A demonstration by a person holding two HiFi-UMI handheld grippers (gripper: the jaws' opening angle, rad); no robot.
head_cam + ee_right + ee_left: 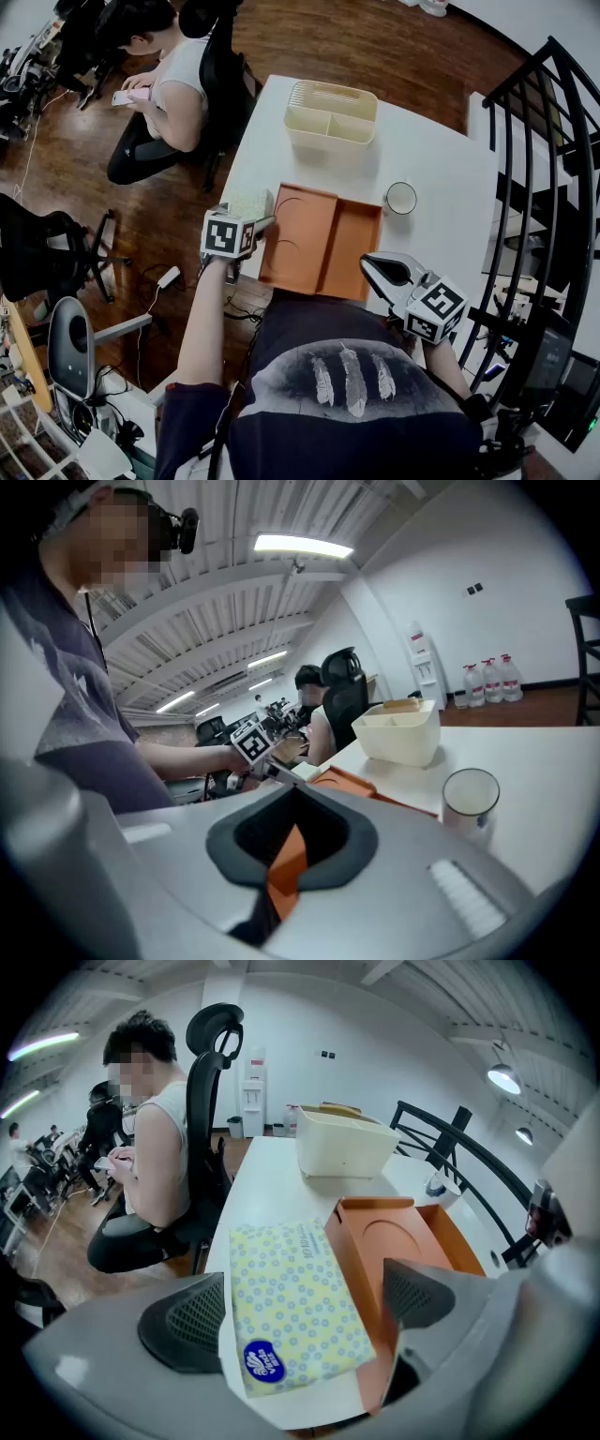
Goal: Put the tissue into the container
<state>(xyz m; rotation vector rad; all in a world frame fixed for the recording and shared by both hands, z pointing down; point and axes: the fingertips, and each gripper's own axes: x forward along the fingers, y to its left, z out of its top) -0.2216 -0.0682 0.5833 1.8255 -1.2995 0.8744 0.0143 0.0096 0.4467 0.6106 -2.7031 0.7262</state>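
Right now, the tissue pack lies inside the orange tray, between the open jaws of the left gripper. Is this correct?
Not inside: the left gripper view shows the tissue pack on the table beside the orange tray. It does lie between the open jaws of the left gripper.

Head view: camera above the wearer [356,403], facing steeply down. The whole white bench [441,159] is in frame from a middling distance, with the wearer's shoulders along the near edge.

Left gripper view: camera low at the bench's near left corner, facing the far end. The tissue pack [295,1307] is very close between its own jaws, the orange tray [394,1232] just right of it, the cream container [342,1147] far off.

Right gripper view: camera low at the near right, facing left and far across the bench. Its own jaws fill the lower frame; the cup [469,799] is close.

Shared: tray and container appear in all three views. The seated person [159,84] at far left appears in the head and left gripper views.
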